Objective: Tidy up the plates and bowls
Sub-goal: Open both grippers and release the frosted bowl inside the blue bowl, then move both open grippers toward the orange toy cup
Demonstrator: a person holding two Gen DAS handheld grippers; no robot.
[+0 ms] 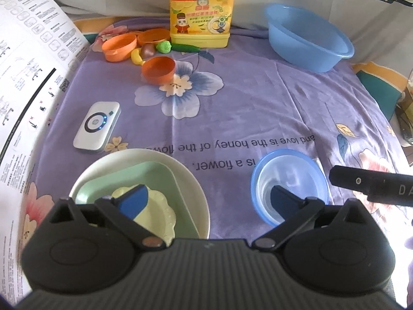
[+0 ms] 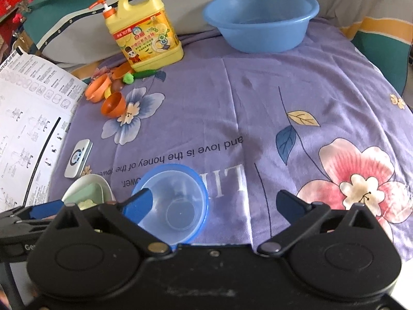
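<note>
Stack (image 1: 139, 201) first: white bowl (image 1: 196, 196) w/ green dish (image 1: 103, 183) inside and pale scalloped plate (image 1: 157, 214) on top, sitting near-left on the cloth (image 1: 258, 108). Clear blue bowl (image 2: 178, 201) stands just to its right, apart from it.

Your left gripper (image 1: 206, 201) is spread wide, nothing held; one pad shows over the plate, the other over the blue bowl's rim. Contact can't be told. Your right gripper (image 2: 214, 201) is also wide open & empty; left finger (image 2: 136, 204) overlaps the blue bowl's edge, the other is over bare cloth.

Cloth is purple, floral, printed upside down to you: "and love is the honey of the flow…", "…is a flower." and big "LIF…".

Further out: white device (image 1: 98, 126) w/ blue lights left of centre; orange cups (image 1: 157, 69) and toy veg (image 1: 165, 46) behind it; yellow detergent jug (image 2: 144, 31) w/ orange pump, cartoon label, Chinese text not legible; blue basin (image 2: 260, 18) far right. Printed manual sheet (image 1: 31, 64) at left edge, header "AutoFull" partly readable in right wrist view.
</note>
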